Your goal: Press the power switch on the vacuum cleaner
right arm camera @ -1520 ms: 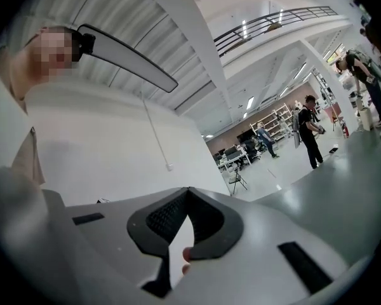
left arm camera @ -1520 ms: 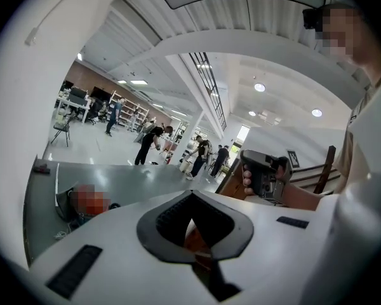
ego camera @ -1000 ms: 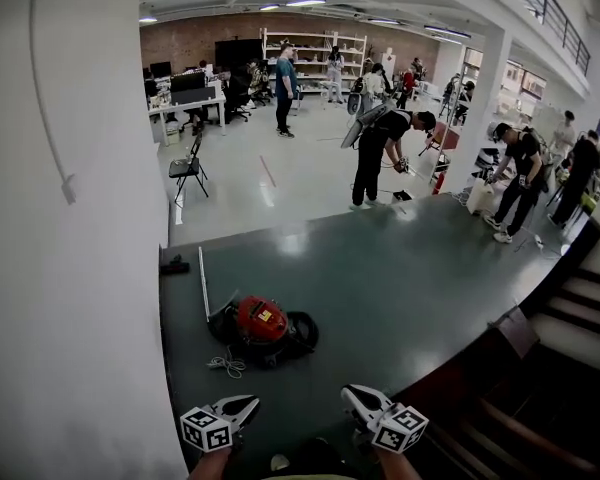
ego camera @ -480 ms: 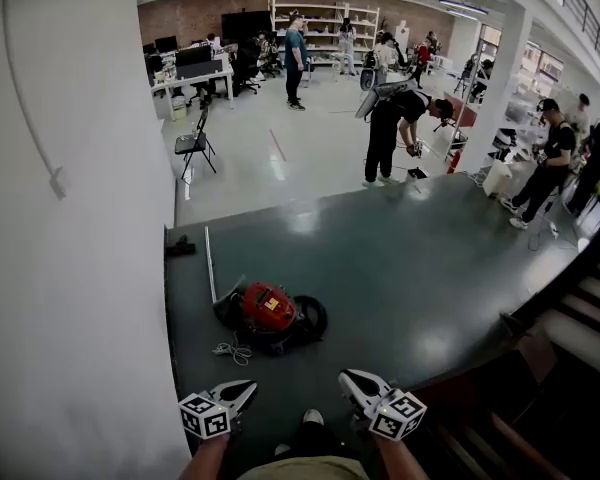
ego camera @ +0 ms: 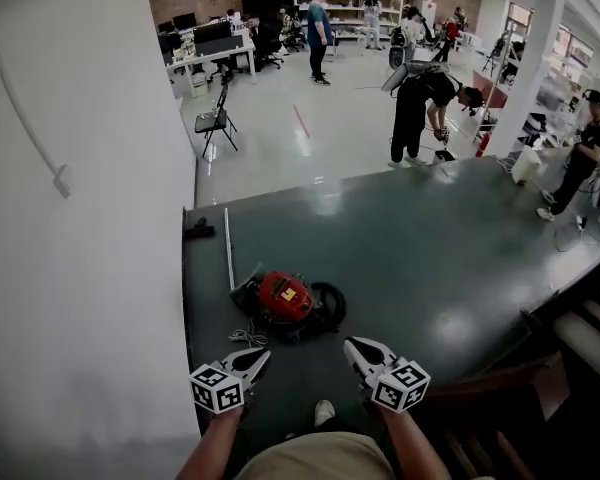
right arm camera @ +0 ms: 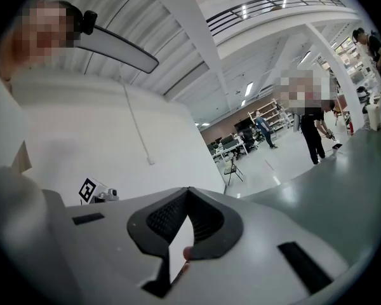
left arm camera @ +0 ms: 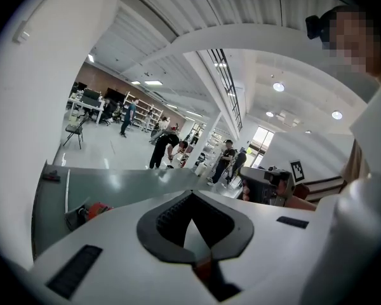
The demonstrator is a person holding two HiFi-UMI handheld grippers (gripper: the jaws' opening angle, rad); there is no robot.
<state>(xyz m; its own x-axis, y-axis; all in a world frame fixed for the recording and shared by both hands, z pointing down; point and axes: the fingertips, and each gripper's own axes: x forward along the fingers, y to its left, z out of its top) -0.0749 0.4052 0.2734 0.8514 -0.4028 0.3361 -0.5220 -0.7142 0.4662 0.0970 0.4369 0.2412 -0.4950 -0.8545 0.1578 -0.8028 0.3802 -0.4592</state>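
One red vacuum cleaner [ego camera: 283, 298]. Just beside it are one white pole [ego camera: 229, 249] and one coil of white cord [ego camera: 244, 336]. Near it are two grippers, the left gripper [ego camera: 257, 354] and the right gripper [ego camera: 353, 346]. Beyond it are one folding chair [ego camera: 216, 121] and three distinct people: a bending person [ego camera: 420, 103], a standing person [ego camera: 319, 18] and a person at the right [ego camera: 585, 163]. More people at the far desks are too small to count.

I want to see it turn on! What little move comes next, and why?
Probably bring the right gripper forward and down toward the red vacuum cleaner. It lies on the floor ahead, and that gripper, jaws shut, hangs short of it.
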